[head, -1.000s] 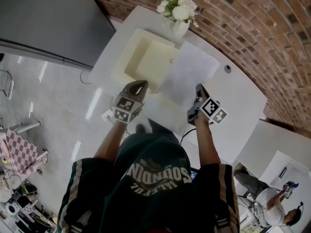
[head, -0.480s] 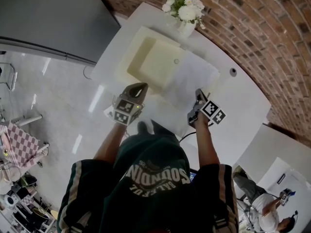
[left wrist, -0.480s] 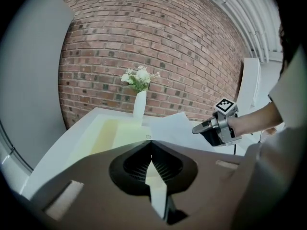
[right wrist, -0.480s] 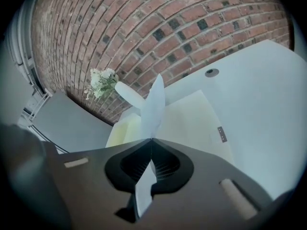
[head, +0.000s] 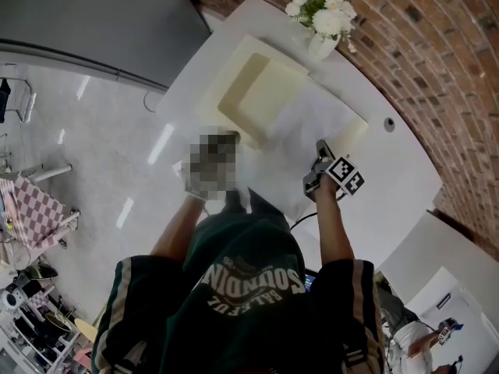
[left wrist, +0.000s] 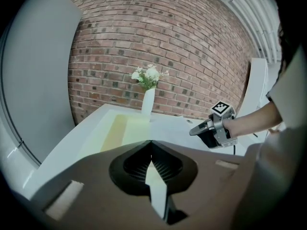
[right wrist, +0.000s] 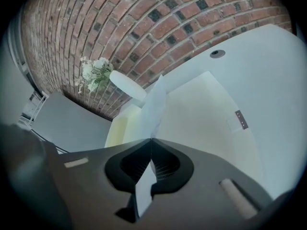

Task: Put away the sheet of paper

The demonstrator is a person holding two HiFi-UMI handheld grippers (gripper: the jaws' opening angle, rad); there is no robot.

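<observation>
The white sheet of paper [head: 306,125] hangs just above the right half of an open cream box [head: 251,84] on the white table [head: 394,174]. My right gripper [head: 318,160] is shut on the sheet's near right edge, and in the right gripper view [right wrist: 152,140] the paper [right wrist: 154,105] curls upward past the jaws. My left gripper [left wrist: 150,142] is shut on the near left edge, with a strip of paper [left wrist: 156,185] between the jaws. A blurred patch covers it in the head view. The right gripper [left wrist: 214,130] also shows in the left gripper view.
A white vase of white flowers [head: 323,44] stands at the table's far edge against the brick wall [head: 444,45]. A small round fitting [head: 388,124] sits in the tabletop to the right. A grey panel [head: 78,14] lies beyond the table's left side.
Both grippers kept their hold on the sheet's near edge. The paper has moved a little forward over the cream box, and the head view has shifted.
</observation>
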